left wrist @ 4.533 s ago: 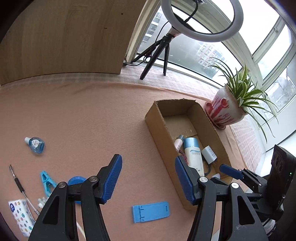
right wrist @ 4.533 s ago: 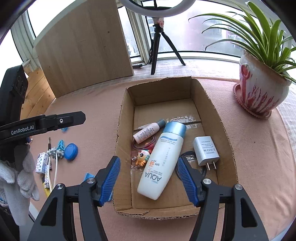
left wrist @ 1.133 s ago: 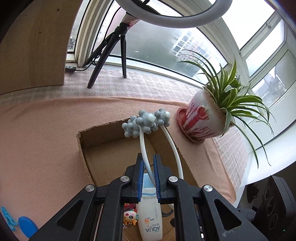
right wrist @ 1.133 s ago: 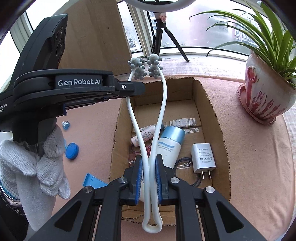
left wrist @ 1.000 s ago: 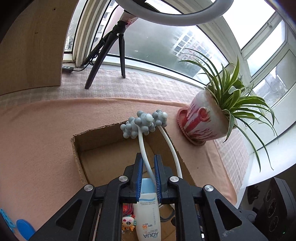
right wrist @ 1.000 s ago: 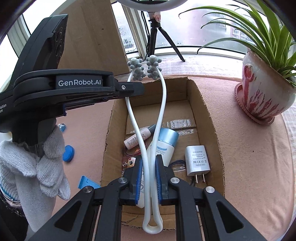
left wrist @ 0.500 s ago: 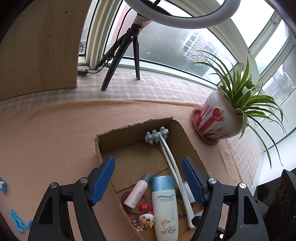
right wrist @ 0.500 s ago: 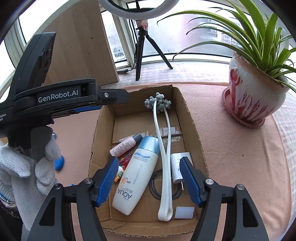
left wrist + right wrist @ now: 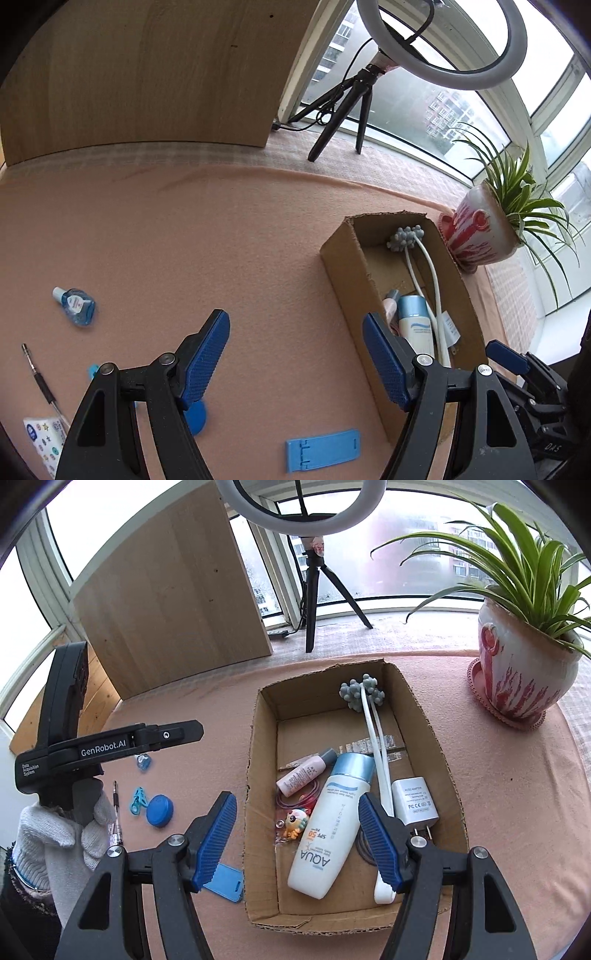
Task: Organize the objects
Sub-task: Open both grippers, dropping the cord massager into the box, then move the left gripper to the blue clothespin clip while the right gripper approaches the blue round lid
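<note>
Both grippers had let go of the white massager (image 9: 380, 775), which a second earlier was clamped between their fingers above the cardboard box (image 9: 258, 760). It lay now inside the box, its grey knobbed heads (image 9: 362, 692) against the far wall and its looped end near the front wall, beside the AQUA bottle (image 9: 328, 823) and over the white charger (image 9: 413, 799). The left gripper (image 9: 295, 354) had its fingers spread apart with nothing between them; it had swung away from the box and hung over the pink worktop (image 9: 184, 240), where a small blue bottle (image 9: 75, 306), a pen (image 9: 38, 376) and a blue flat stand (image 9: 323, 448) were lying. The right gripper (image 9: 295, 838) stayed over the front part of the box, its fingers also released and empty
</note>
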Demonstrator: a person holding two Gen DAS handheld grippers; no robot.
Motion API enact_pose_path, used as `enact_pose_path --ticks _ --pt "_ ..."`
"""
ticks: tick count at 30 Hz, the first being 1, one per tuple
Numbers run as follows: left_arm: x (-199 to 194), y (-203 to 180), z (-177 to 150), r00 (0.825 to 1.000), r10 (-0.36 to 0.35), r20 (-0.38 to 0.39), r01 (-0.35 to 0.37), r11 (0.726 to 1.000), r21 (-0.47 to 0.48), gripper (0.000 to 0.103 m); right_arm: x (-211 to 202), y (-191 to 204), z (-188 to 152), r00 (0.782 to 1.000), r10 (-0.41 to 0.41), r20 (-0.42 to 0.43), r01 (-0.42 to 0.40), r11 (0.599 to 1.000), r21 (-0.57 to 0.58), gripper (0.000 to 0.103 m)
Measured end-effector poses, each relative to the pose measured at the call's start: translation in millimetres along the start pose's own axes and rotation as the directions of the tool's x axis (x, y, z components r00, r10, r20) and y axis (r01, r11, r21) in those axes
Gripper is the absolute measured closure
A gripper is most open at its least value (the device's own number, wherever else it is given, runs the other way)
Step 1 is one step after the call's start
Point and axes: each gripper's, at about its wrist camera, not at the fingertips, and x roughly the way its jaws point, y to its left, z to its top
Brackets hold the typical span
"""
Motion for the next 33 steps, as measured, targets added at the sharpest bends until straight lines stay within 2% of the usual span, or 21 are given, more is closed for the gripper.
enact_pose_path --ticks 8,16,23,33 --pt "-25.4 80.5 -30.6 0.997 0.080 -0.019 -0.082 0.991 -0.105 0.026 12.3 54.7 -6.5 0.997 0.065 -0.041 -0.069 0.995 -0.078 0.038" --pt "-34.0 135.1 -52.3 0.990 0.127 -0.056 -0.135 0.976 -0.173 0.026 40.4 106.2 -17.0 0.990 0.089 -0.110 -0.104 0.984 -0.143 0.038" --pt "-30.1 154.6 -57.0 0.989 0.117 -0.090 -0.133 0.971 -0.201 0.026 61.9 132.8 -24.9 0.986 0.075 -0.146 -0.100 0.979 -0.176 0.038" --pt "-9.3 151.8 -51.0 0.982 0.138 -0.127 -0.159 0.972 -0.173 0.026 76.3 144.8 -27.4 0.990 0.026 -0.138 -0.050 0.984 -0.171 0.038"
